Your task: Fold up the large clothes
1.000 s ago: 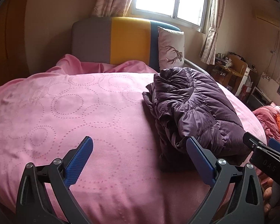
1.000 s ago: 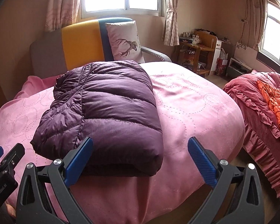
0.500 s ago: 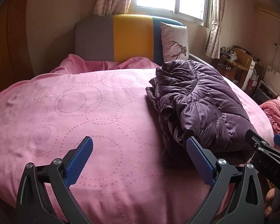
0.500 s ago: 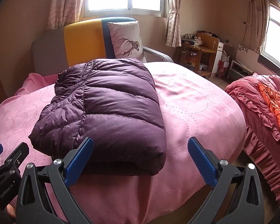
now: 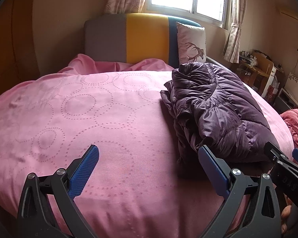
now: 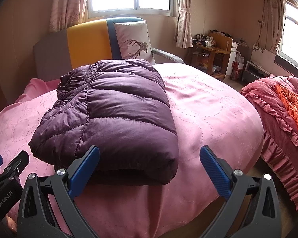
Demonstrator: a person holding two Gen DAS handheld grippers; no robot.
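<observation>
**Both tongs back off the folded jacket**

Pulling back a touch since a second ago, the left tongs (image 5: 149,170) hang released above the pink bed cover (image 5: 85,119), gripping nothing; the folded purple jacket (image 5: 218,111) lies off to their right, with the right tongs (image 5: 286,158) peeking in.

Right wrist view: right tongs (image 6: 150,170) spread wide, empty, jacket (image 6: 117,107) folded on the bed cover (image 6: 208,107) just ahead, deer pillow (image 6: 134,41) behind.
</observation>
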